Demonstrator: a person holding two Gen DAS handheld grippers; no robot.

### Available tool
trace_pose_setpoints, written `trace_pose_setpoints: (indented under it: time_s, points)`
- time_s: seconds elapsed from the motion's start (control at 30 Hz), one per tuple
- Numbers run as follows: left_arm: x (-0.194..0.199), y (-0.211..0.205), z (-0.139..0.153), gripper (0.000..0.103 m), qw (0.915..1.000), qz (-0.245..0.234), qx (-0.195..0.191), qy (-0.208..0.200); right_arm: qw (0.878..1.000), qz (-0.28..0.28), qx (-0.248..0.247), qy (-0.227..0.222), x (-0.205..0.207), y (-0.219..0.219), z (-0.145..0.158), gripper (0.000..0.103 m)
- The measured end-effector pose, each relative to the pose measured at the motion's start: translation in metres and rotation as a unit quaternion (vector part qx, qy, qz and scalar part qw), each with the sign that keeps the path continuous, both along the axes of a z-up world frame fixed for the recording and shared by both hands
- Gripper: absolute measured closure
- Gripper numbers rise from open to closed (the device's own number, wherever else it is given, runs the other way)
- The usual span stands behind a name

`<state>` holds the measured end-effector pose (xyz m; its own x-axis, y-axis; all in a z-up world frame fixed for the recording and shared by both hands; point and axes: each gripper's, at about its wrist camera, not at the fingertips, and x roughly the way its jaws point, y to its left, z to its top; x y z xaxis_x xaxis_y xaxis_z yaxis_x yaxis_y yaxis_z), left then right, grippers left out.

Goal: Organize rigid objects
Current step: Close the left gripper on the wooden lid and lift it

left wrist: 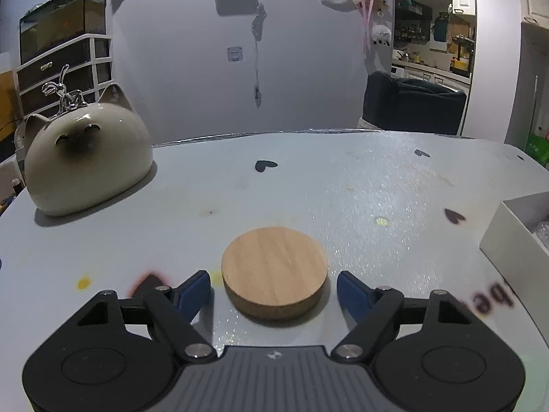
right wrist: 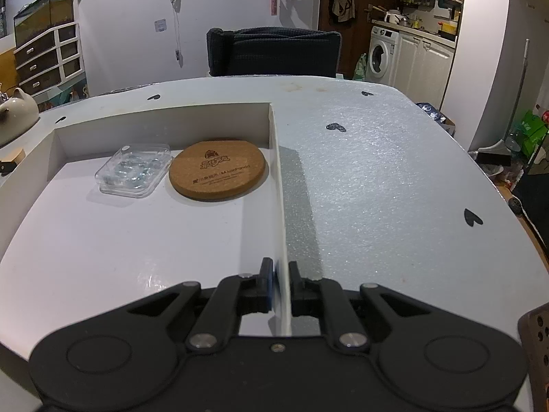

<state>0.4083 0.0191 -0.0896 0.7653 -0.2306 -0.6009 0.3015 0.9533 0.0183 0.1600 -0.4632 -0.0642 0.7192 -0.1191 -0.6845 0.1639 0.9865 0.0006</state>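
The white box is cut off by the right edge of the left wrist view, its contents unidentifiable. In the right wrist view, the ceramic cat is cropped at the left edge. The contents of the clear plastic case cannot be made out.

Cat-shaped ceramic jar near dark chair.

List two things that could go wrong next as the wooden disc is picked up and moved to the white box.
1. The left hand-held gripper is open with the wooden disc between its fingertips, only at the near edge; closing there could squeeze the round disc forward and out.
2. The right hand-held gripper pinches the thin wall of the white box; a tug could bend it or shift the cork coaster and clear plastic case.
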Motion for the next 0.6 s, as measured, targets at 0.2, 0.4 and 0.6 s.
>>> trace_pose_setpoints:
  time_s: [0.2,0.4,0.6]
  points:
    - [0.001,-0.005,0.001,0.036,1.0000,-0.001,0.004,-0.008,1.000,0.000,-0.001,0.001,0.000,0.000,0.001,0.093]
    - [-0.002,-0.012,0.002,0.036,0.9995,-0.002,0.025,-0.021,1.000,-0.001,-0.006,0.003,0.001,0.001,0.001,0.093]
    - [-0.018,-0.015,0.006,0.036,0.9995,-0.007,0.019,-0.023,1.000,-0.003,-0.004,0.004,0.001,0.000,0.000,0.093]
